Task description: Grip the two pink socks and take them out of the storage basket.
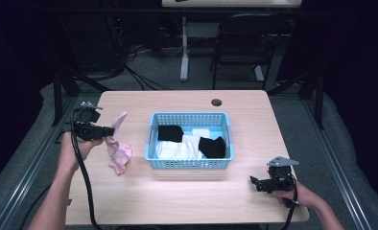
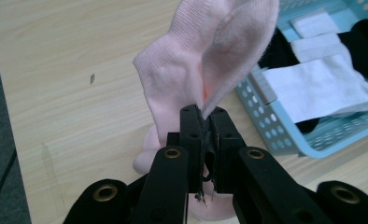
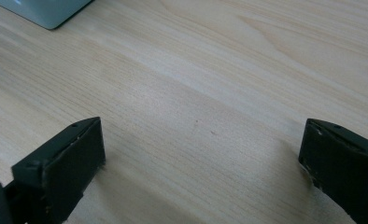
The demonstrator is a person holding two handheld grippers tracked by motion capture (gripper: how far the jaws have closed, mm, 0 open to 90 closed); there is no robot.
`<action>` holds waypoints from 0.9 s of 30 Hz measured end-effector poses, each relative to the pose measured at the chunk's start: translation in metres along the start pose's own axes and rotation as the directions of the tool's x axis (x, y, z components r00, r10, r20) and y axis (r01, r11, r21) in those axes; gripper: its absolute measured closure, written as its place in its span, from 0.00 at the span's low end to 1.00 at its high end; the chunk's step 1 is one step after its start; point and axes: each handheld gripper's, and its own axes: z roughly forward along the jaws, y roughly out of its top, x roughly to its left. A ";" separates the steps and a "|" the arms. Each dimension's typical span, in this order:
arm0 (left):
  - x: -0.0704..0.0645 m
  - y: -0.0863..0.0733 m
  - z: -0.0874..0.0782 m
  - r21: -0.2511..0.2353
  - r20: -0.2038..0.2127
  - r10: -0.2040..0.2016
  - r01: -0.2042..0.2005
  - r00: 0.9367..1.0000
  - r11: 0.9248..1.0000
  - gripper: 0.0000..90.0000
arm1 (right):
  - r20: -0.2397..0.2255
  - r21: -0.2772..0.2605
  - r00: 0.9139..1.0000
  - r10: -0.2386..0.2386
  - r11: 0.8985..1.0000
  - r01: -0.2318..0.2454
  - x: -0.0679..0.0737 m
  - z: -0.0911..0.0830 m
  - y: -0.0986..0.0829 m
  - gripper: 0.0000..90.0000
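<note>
Black jaws of the left claw (image 2: 204, 122) fill the bottom of the left gripper view, pressed together on a fold of a pink sock (image 2: 205, 60). From the pinch the sock rises above the jaws, its open cuff curling to the right, while a second pink piece (image 2: 147, 154) lies on the desk (image 2: 70, 84) just behind and below them; whether it is the same sock I cannot tell. In the high view the left claw (image 1: 111, 130) is held off the desk's left part, the pink sock (image 1: 120, 119) sticking up from it and pink cloth (image 1: 120, 155) lying bunched on the wood below, just left of a blue basket (image 1: 189, 163).

That basket stands near the middle of the desk and holds 2 black pieces (image 1: 170, 133) and white cloth (image 1: 177, 149). In the left gripper view its perforated wall (image 2: 285, 135) sits just right of the jaws.

At the desk's near right corner, the right claw (image 1: 255, 182) rests low, well apart from the basket. Its 2 jaws stand spread wide in the right gripper view, with bare wood (image 3: 201, 107) between them and nothing gripped.
</note>
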 end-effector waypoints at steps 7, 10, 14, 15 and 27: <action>0.015 -0.018 0.018 0.027 -0.016 -0.049 0.050 0.999 0.998 0.95 | 0.001 0.001 1.000 0.001 1.000 -0.001 0.000 0.000 0.000 0.00; 0.019 -0.024 0.028 0.052 -0.023 -0.057 0.058 0.998 0.997 0.95 | 0.001 0.001 1.000 0.001 1.000 -0.001 0.000 0.000 0.000 0.00; 0.024 -0.033 0.046 0.087 -0.030 -0.074 0.077 0.997 0.993 0.95 | 0.001 0.001 1.000 0.001 1.000 -0.001 0.000 0.000 0.000 0.00; 0.025 -0.035 0.050 0.091 -0.031 -0.080 0.083 0.996 0.992 0.95 | 0.001 0.001 1.000 0.001 1.000 -0.001 0.000 0.000 0.000 0.00; 0.038 -0.050 0.069 0.099 -0.043 -0.167 0.170 0.985 0.980 0.52 | 0.001 0.001 1.000 0.001 1.000 -0.001 0.000 0.000 0.000 0.00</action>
